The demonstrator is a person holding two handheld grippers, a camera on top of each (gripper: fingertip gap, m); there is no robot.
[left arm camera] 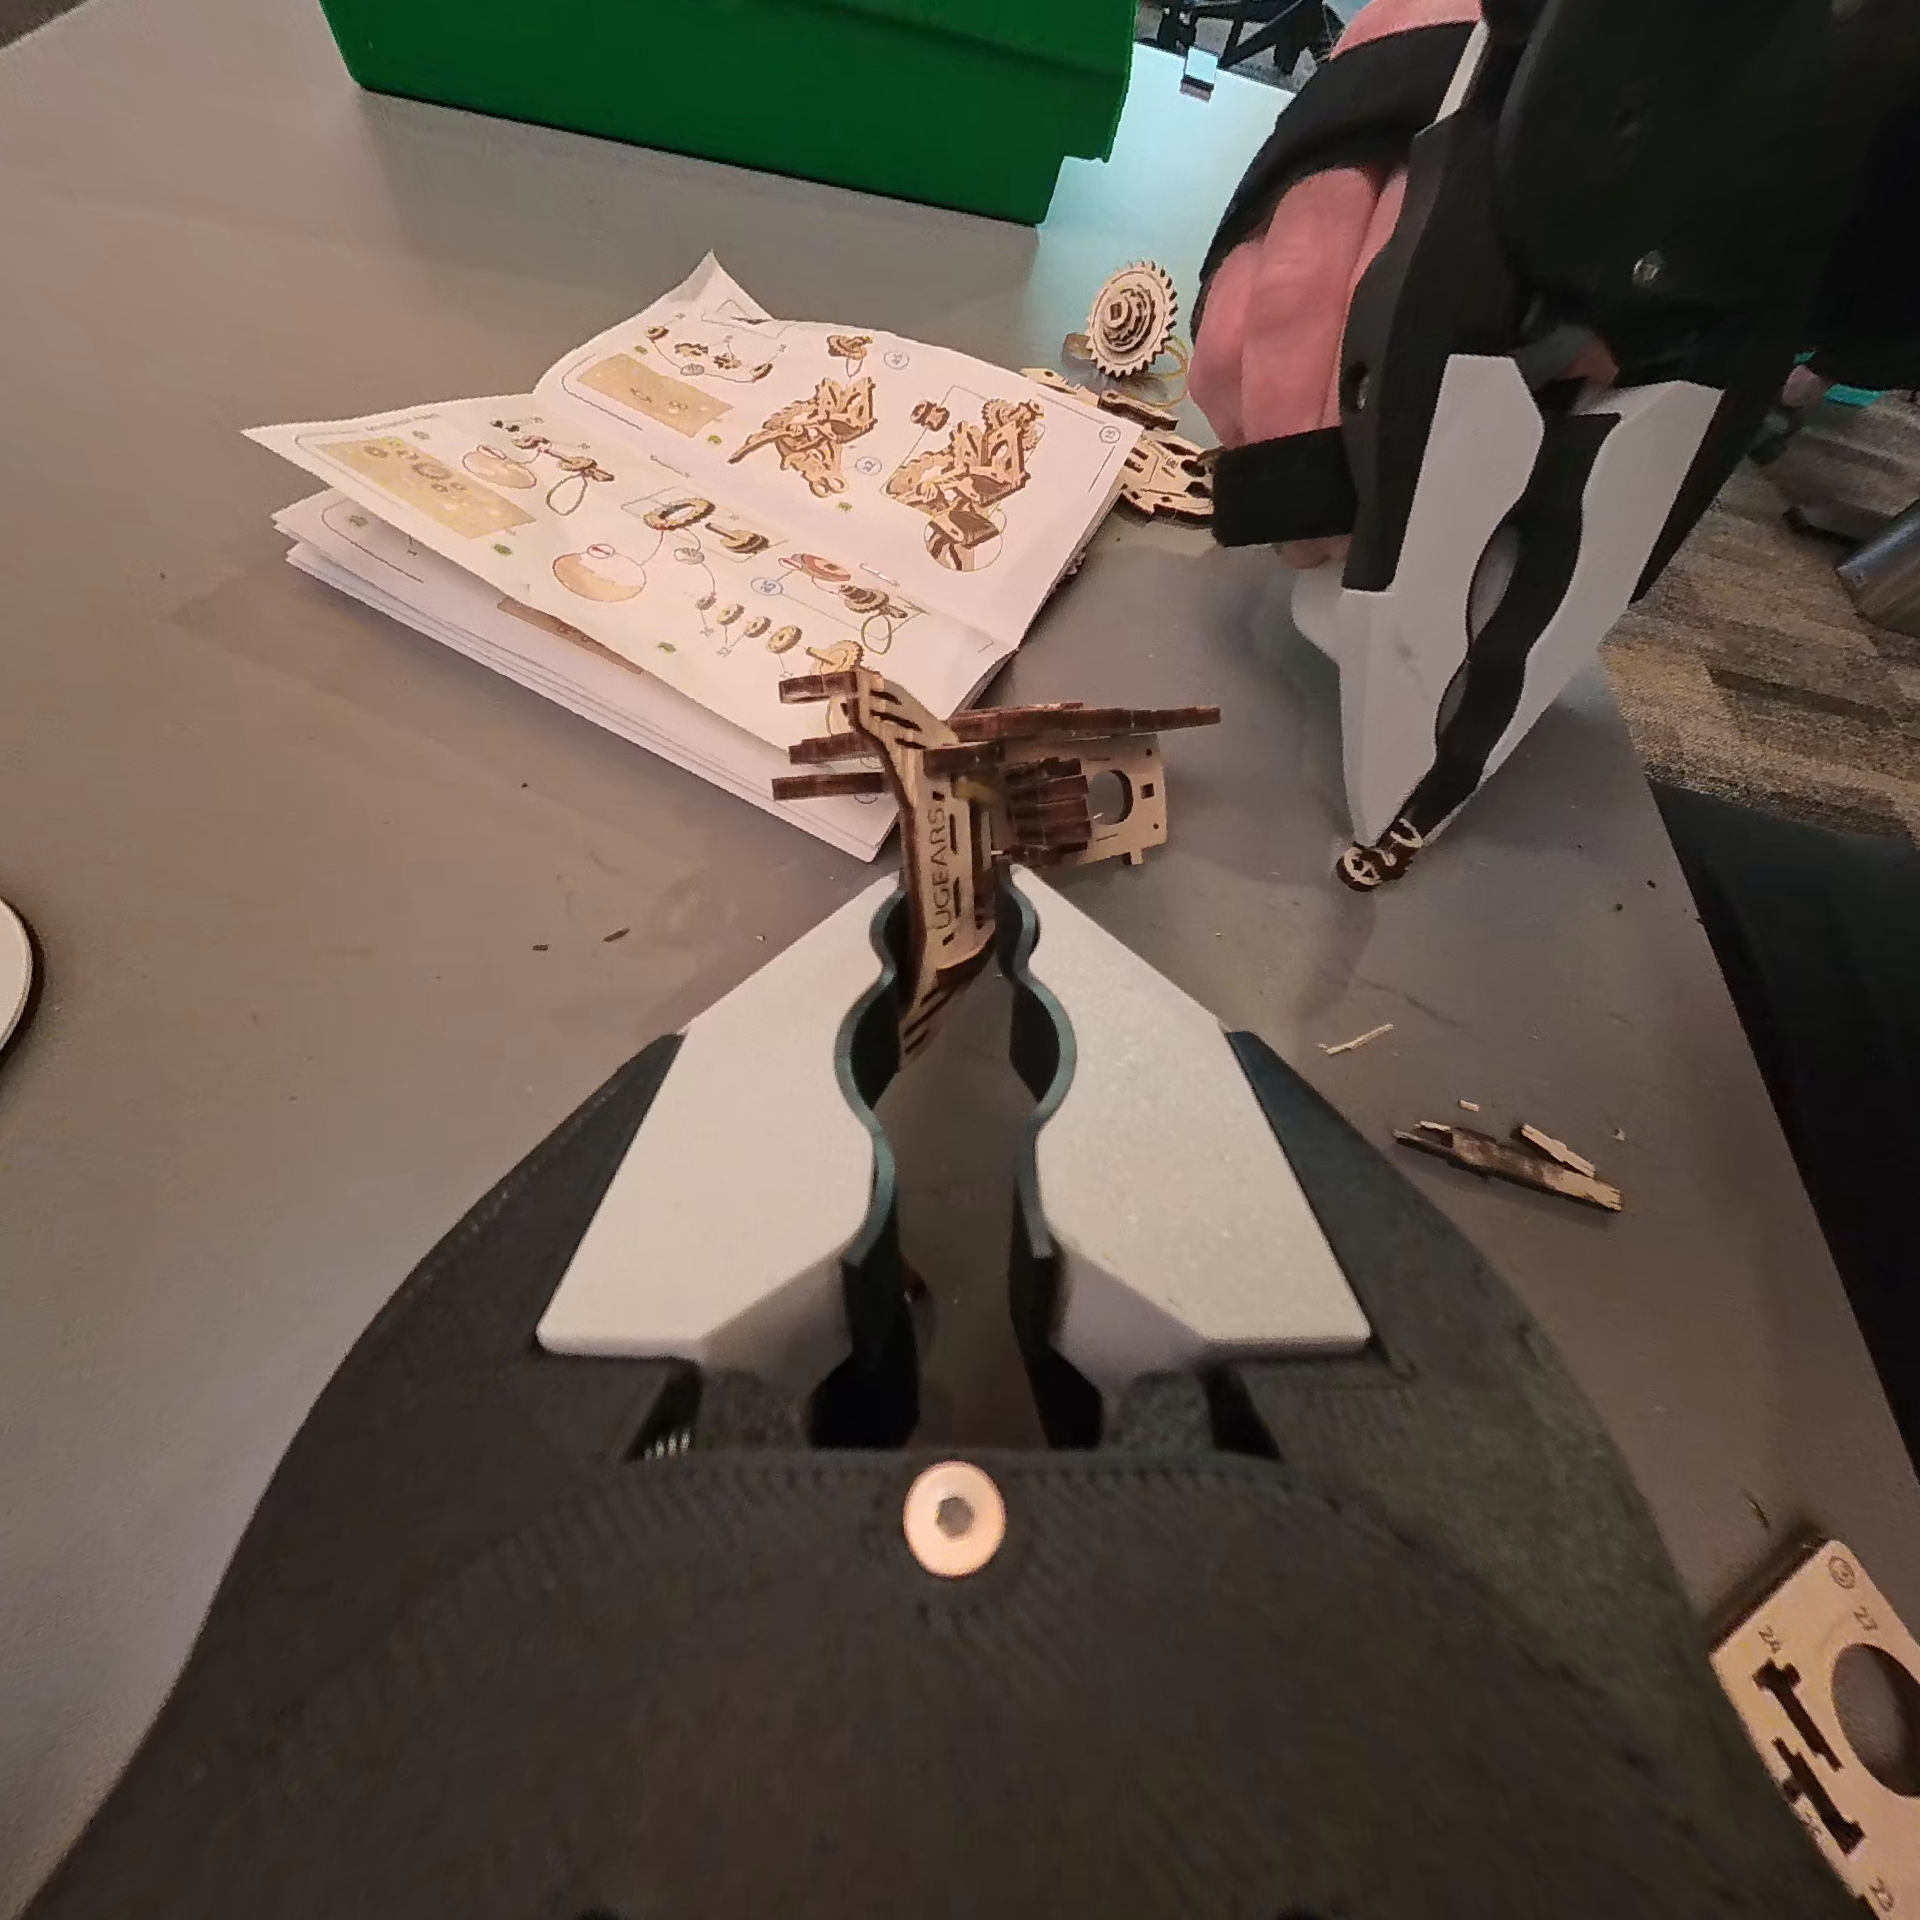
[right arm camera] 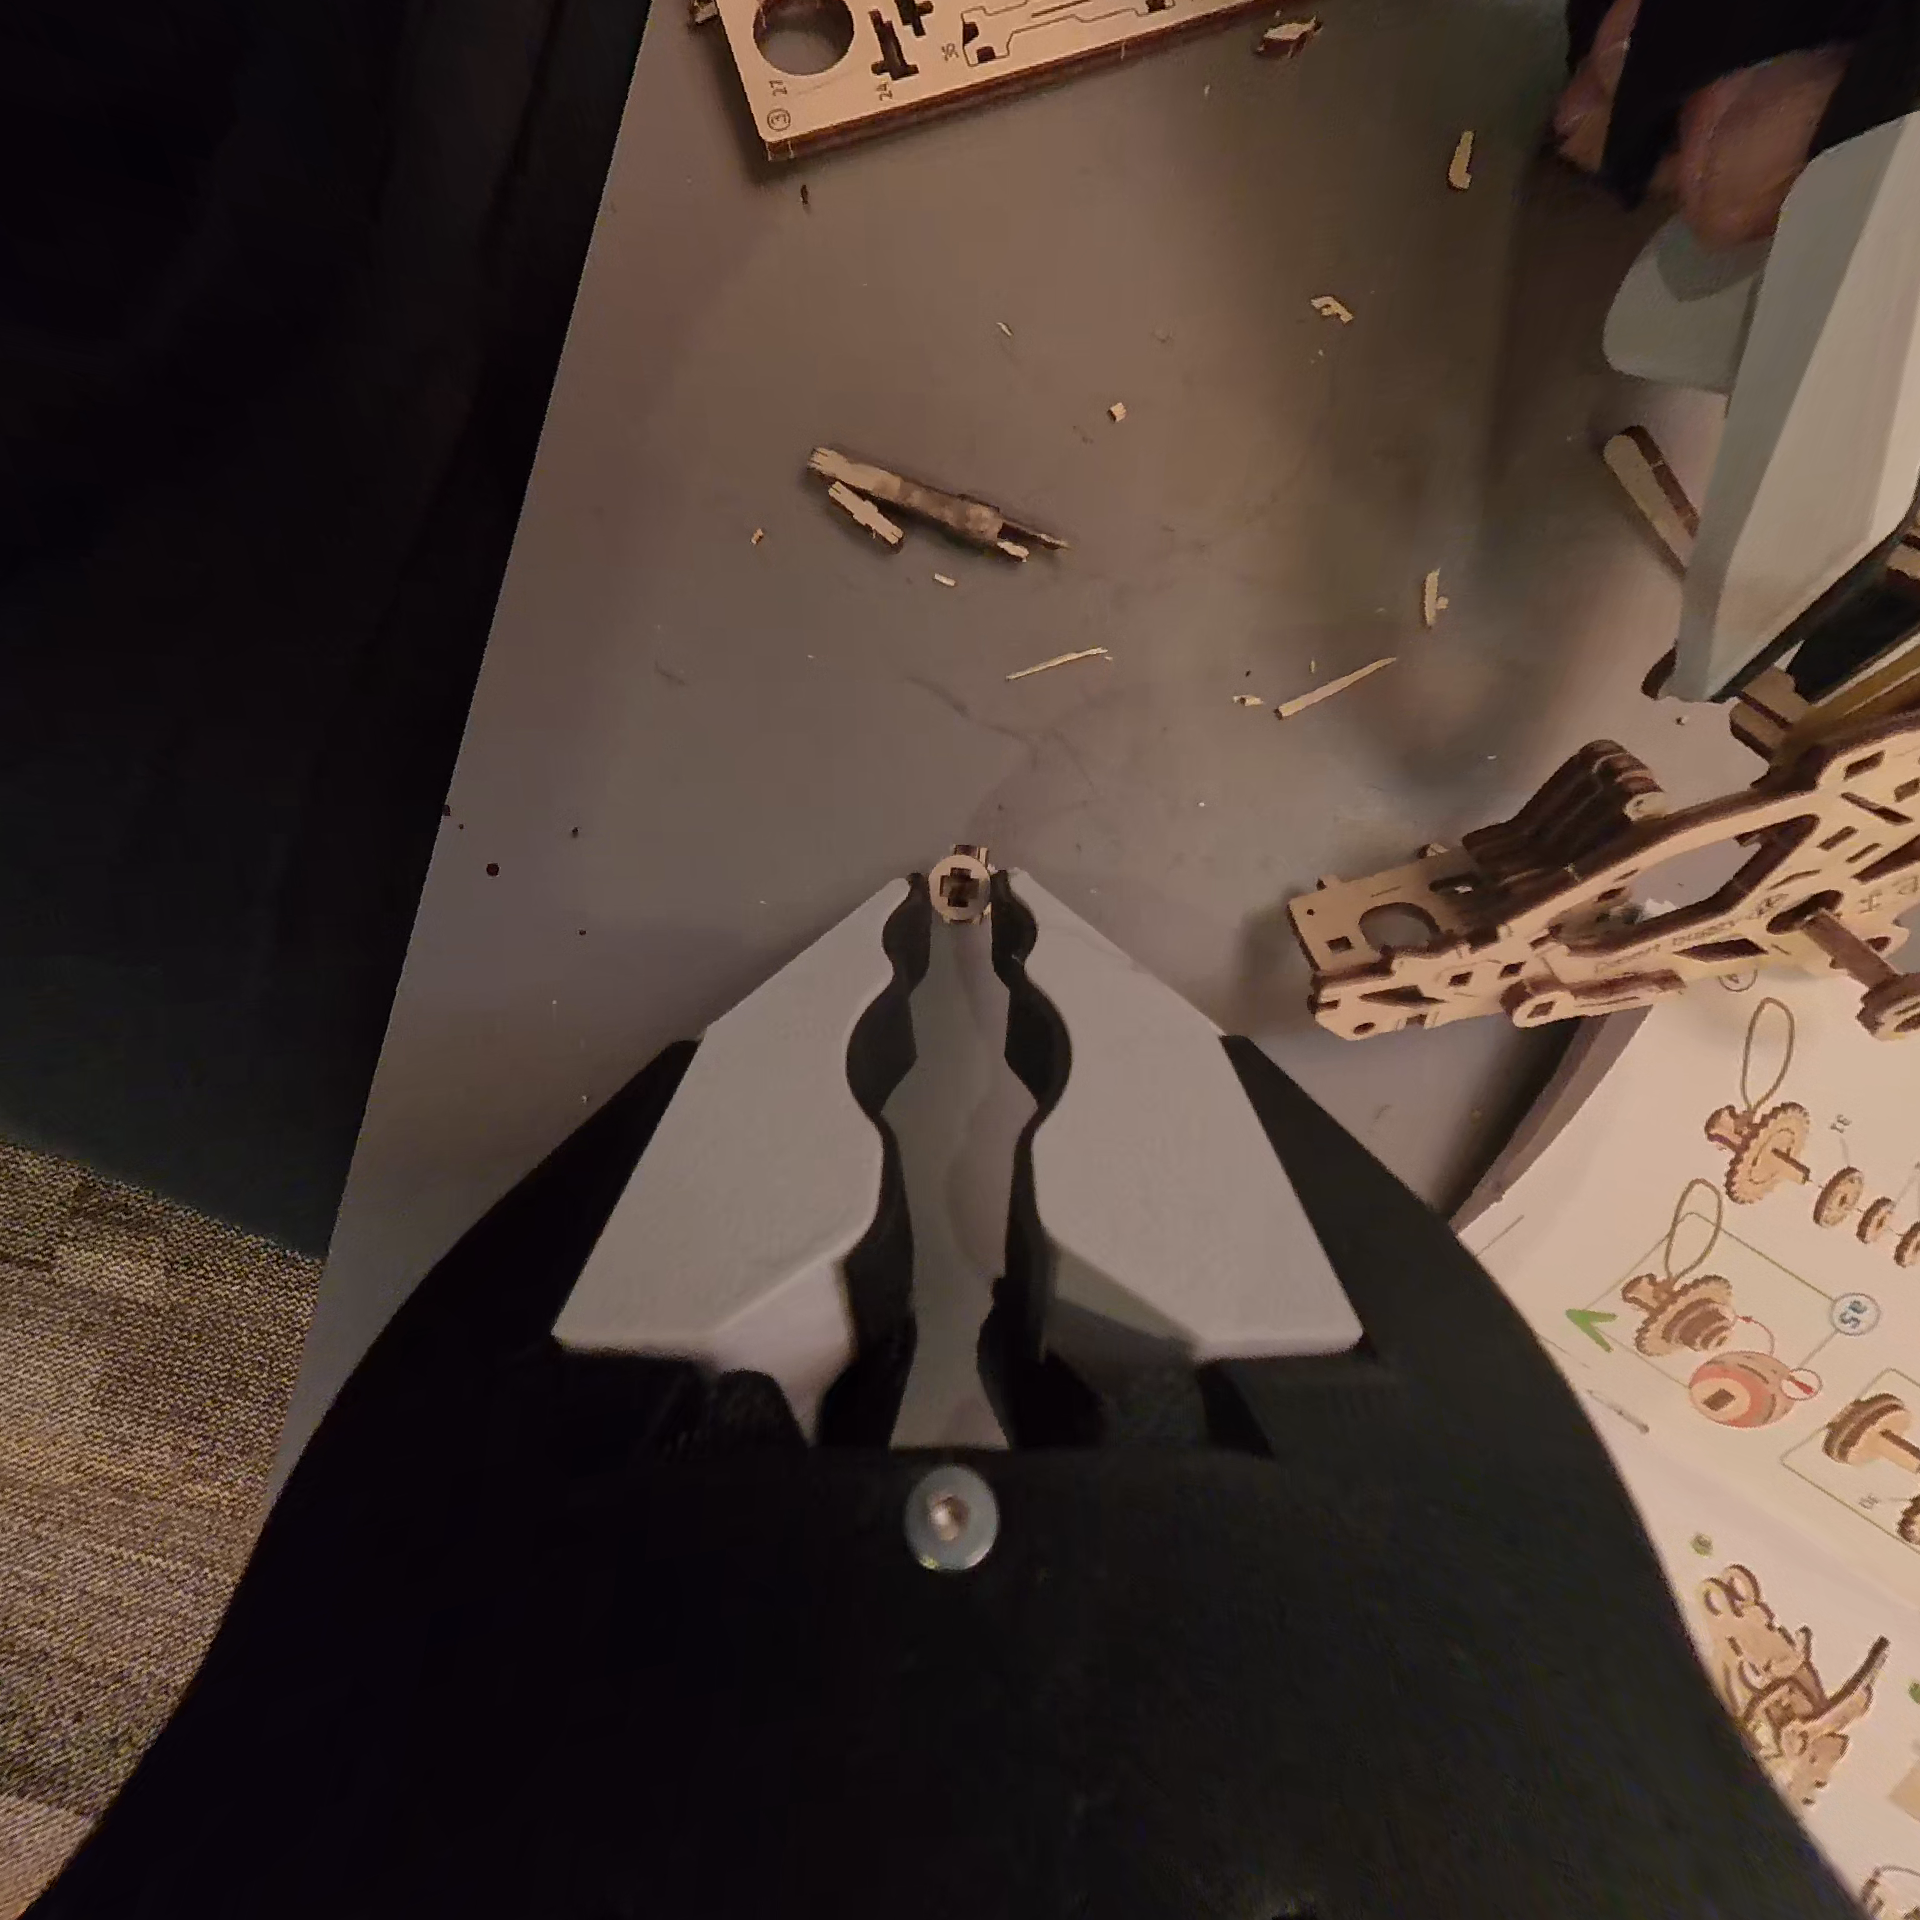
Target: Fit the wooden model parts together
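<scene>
My left gripper [left arm camera: 954,894] is shut on a wooden model frame [left arm camera: 977,790], holding it above the grey table [left arm camera: 312,831]. The frame also shows in the right wrist view [right arm camera: 1579,914], with the left gripper's fingers [right arm camera: 1787,436] at the right edge. My right gripper [right arm camera: 958,891] is shut on a small round wooden washer [right arm camera: 958,885] with a square hole. In the left wrist view the right gripper [left arm camera: 1382,847] points down at the table, right of the frame and apart from it, with the washer [left arm camera: 1377,860] at its tips.
An open instruction booklet [left arm camera: 686,520] lies behind the frame. A green bin [left arm camera: 727,94] stands at the back. A wooden gear assembly [left arm camera: 1127,322] and loose parts lie at back right. A punched wooden sheet [right arm camera: 935,73] and wood scraps [right arm camera: 935,509] lie near the table edge. The tips of one gripper are about 12 cm away from the tips of the other.
</scene>
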